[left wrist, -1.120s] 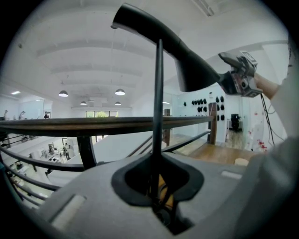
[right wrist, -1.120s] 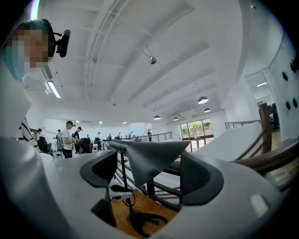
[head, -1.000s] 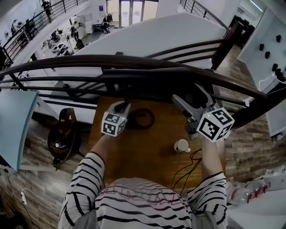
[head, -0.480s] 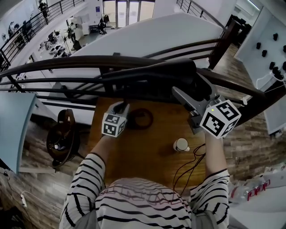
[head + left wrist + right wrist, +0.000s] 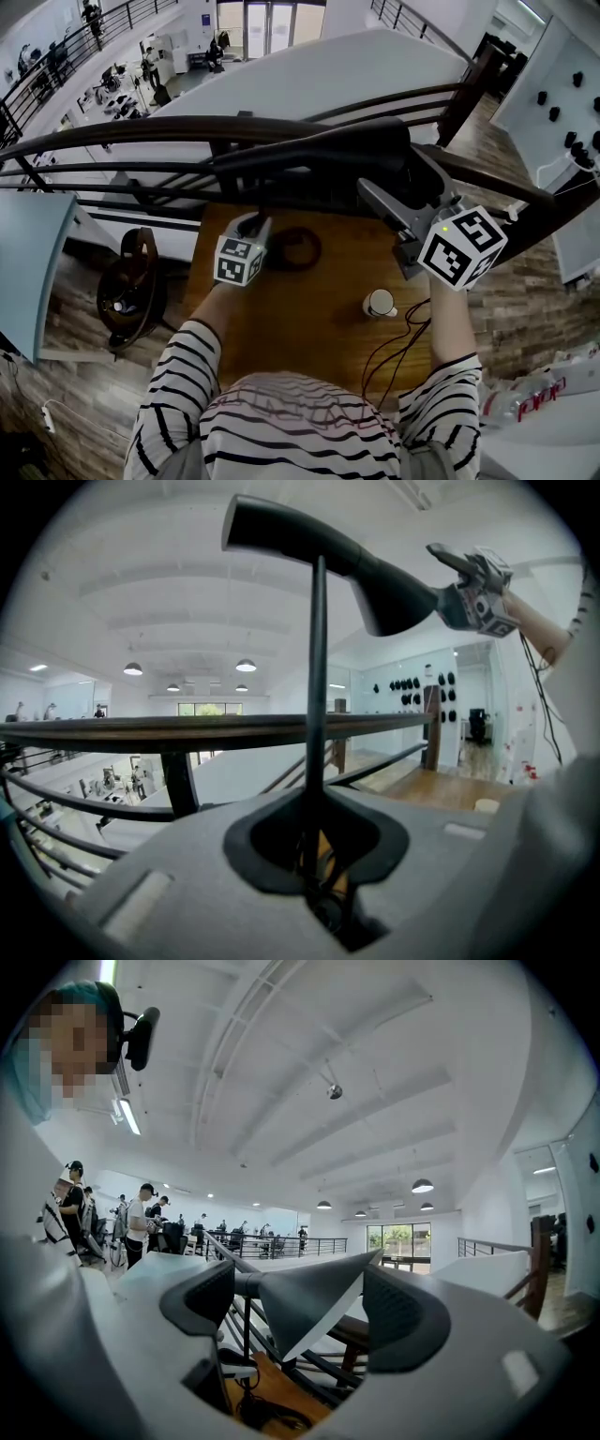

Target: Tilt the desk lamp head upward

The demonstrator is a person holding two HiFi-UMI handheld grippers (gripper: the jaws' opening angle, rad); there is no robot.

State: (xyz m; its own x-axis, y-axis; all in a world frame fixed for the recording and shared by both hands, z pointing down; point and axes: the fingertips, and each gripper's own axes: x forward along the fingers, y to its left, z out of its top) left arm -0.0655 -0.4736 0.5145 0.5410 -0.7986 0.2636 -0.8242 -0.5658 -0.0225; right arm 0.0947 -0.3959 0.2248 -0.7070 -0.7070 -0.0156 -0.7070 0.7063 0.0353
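The person in the striped top stands at the wooden surface (image 5: 309,323) by the railing (image 5: 187,730), a tool in each hand. The left tool (image 5: 317,850) is closed round the desk lamp's thin upright pole (image 5: 318,696), low down; the pole rises straight up out of its jaws. The lamp head (image 5: 375,574) sits at the top of that pole, well above the left tool, a long dark shape that widens to a cone on the side towards the right tool.

The right tool (image 5: 300,1312) is clamped on that cone, with one pad against each flank and the cone's wide mouth facing down and away between them. It is raised well clear of the surface.

Below the right tool, on the surface, stands a small pale cup (image 5: 380,304), with a thin dark cable (image 5: 389,361) trailing from beside it towards the person. Just beyond the left tool's tip lies a dark ring (image 5: 298,247); I cannot tell what it is.
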